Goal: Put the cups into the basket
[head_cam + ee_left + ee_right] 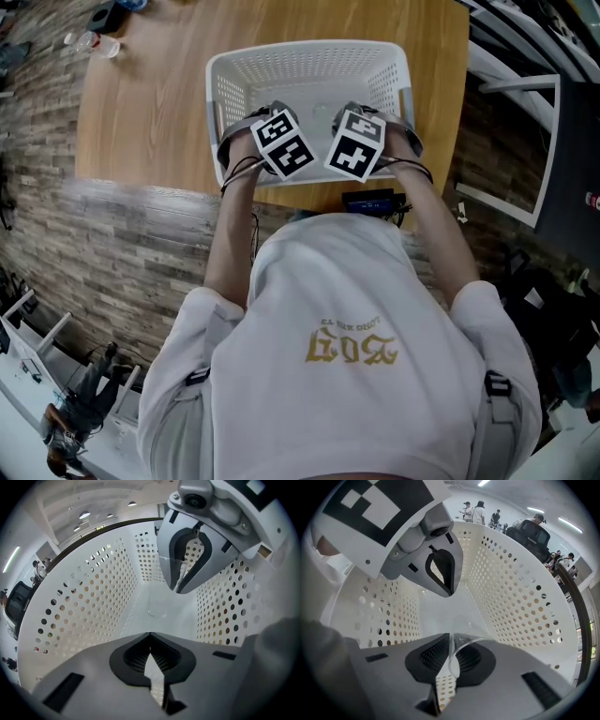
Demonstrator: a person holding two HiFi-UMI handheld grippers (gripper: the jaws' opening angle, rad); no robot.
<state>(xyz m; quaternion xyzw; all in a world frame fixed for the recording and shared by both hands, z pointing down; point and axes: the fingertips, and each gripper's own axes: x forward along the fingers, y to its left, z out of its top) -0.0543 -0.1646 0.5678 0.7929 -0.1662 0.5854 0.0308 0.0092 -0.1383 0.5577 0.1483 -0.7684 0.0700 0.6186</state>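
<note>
Your right hand-held gripper [451, 667] pinches the wall of a clear cup [463, 627] between its jaws, with the cup low inside the basket [520, 597]. Your left hand-held gripper [151, 667] has its jaws together on nothing. Judged progress: this cup is in place but not yet released, and no other cup shows in the basket. Only the gripper views reveal the cup. The head view hides it beneath both grippers, yet alone shows the basket standing on the worktop [150, 112], where no further cup can be made out.
</note>
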